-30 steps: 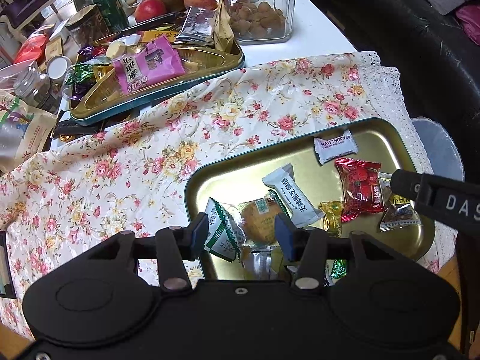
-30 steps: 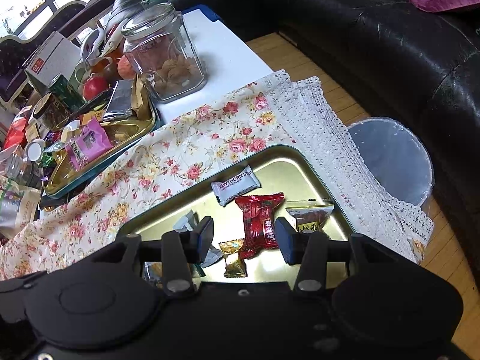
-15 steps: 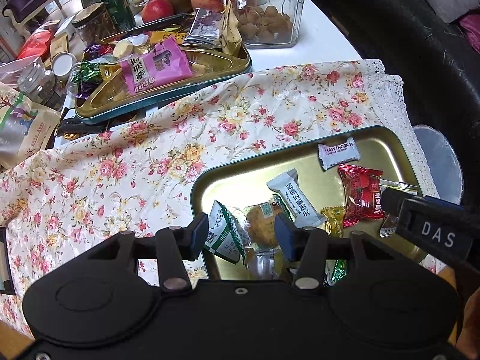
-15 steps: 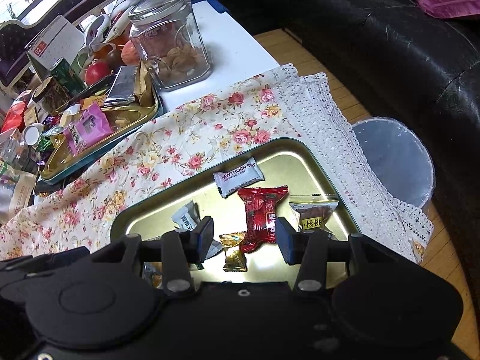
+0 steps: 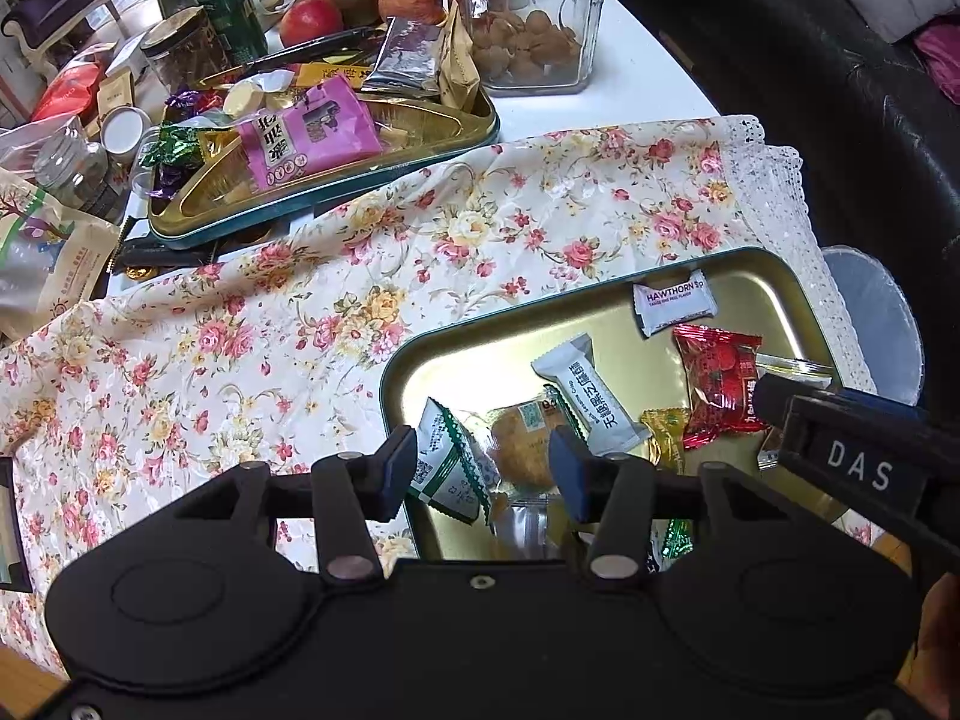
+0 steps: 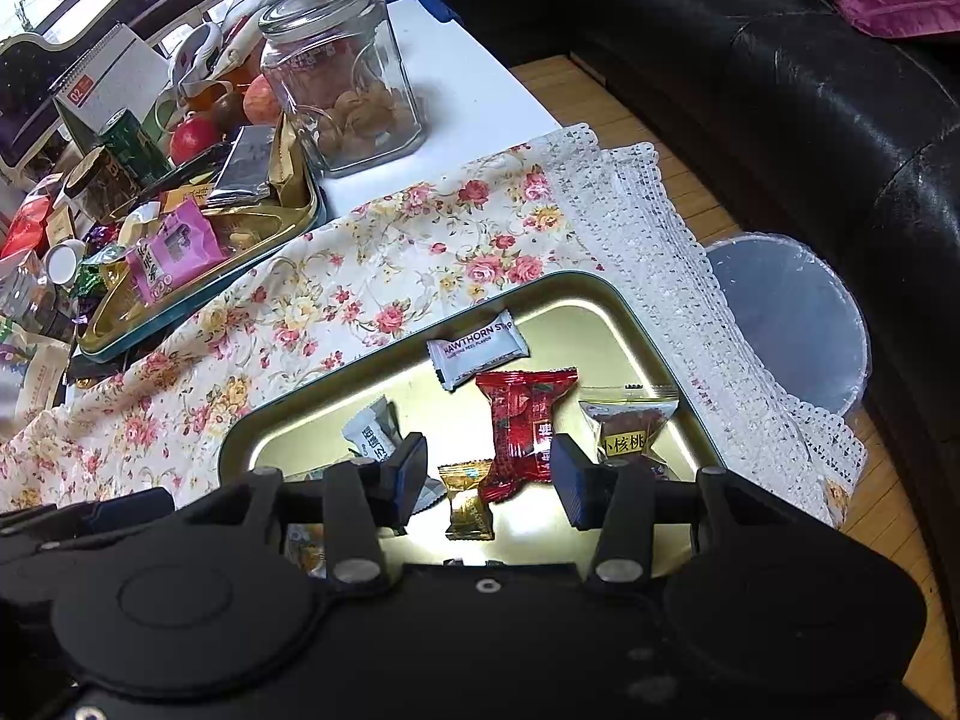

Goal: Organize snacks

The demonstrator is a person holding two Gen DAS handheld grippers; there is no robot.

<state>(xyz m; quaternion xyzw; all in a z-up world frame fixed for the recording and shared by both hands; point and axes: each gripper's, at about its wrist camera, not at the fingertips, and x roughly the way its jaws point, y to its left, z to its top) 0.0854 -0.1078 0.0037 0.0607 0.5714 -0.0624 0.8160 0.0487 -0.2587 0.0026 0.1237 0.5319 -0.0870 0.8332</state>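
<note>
While both grippers hover above the gold rectangular metal tray (image 6: 606,306) on the floral tablecloth (image 5: 252,324), their fingers stand wide apart and hold nothing. Left gripper (image 5: 480,471): a green-and-white triangular packet (image 5: 447,468) and a round biscuit in clear wrap (image 5: 522,450) lie between its fingers. Right gripper (image 6: 489,480): a small gold-wrapped candy (image 6: 468,501) and a red foil snack packet (image 6: 522,426) lie in the gap. A white "HAWTHORN" bar (image 6: 477,348) rests farther up the tray. A second gold tray piled with snacks (image 5: 432,138) sits well apart beside a glass jar (image 6: 345,72).
</note>
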